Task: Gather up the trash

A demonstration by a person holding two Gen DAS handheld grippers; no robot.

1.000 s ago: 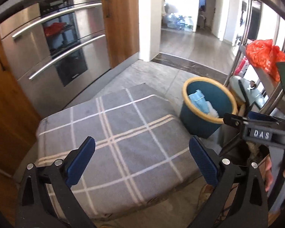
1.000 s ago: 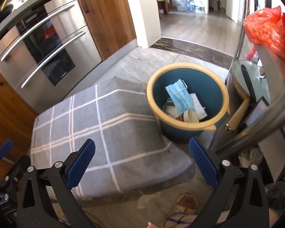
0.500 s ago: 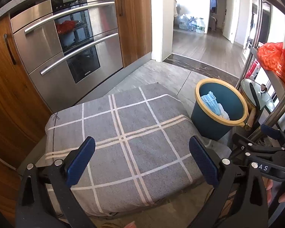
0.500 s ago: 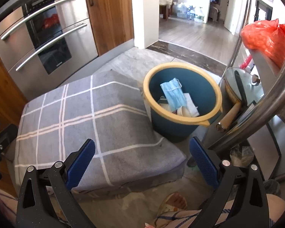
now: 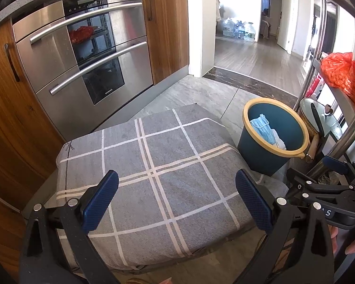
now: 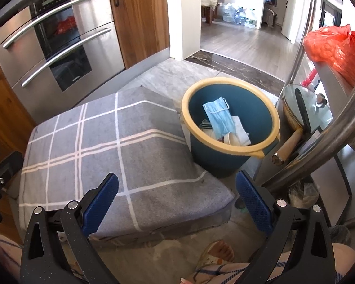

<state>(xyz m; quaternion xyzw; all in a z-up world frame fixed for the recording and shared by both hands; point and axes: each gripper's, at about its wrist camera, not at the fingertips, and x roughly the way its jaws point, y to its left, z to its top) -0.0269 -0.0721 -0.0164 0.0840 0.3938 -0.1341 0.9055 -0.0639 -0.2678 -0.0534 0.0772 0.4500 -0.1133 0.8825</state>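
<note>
Right wrist view: the right gripper [image 6: 177, 202] is held with jaws wide apart and empty above a grey checked cushion [image 6: 111, 146]. A blue bin [image 6: 229, 127] with a yellow rim stands just beside the cushion; a blue face mask [image 6: 219, 117] and paper scraps (partly hidden) lie inside. The left gripper [image 5: 177, 202] is likewise spread apart, nothing held.

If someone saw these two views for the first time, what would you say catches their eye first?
Probably the blue bin with the yellow rim, standing on the floor just right of the grey checked cushion, with a blue face mask lying on top of the trash inside. Next comes the bright orange plastic bag on the shelf at the far right, and the steel oven in the wooden cabinets on the left.
</note>
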